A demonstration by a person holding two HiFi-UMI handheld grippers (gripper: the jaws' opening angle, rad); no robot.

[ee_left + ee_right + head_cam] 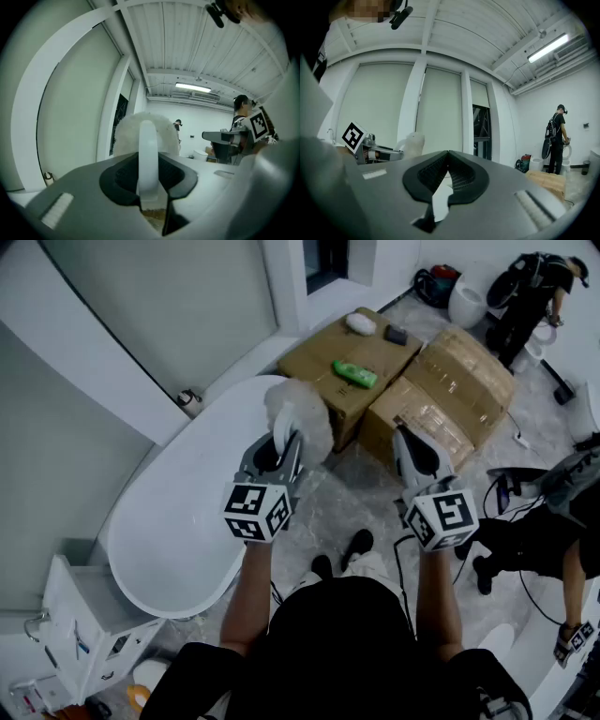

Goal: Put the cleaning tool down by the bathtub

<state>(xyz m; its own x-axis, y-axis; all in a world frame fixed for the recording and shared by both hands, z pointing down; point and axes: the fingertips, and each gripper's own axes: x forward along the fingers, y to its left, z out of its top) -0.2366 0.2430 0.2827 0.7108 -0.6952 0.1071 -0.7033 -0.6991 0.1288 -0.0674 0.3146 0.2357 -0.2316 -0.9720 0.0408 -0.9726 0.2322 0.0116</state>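
The cleaning tool (pixel 302 416) is a fluffy white pad on a white looped handle (pixel 147 157). My left gripper (pixel 284 444) is shut on that handle and holds the pad above the right end of the white bathtub (pixel 173 526). In the left gripper view the pad (pixel 126 133) stands up beyond the jaws. My right gripper (pixel 409 444) hovers over the floor beside the tub, next to the cardboard boxes. Its jaws meet with nothing between them (pixel 447 169). In the right gripper view the pad (pixel 410 142) shows at the left.
Two cardboard boxes (pixel 452 390) stand just past the tub's end; the left one (pixel 323 351) carries a green object (pixel 355 374) and small items. One person (pixel 534 294) bends at the far right corner, another (pixel 551 521) is at the right. A white cabinet (pixel 80 629) sits bottom left.
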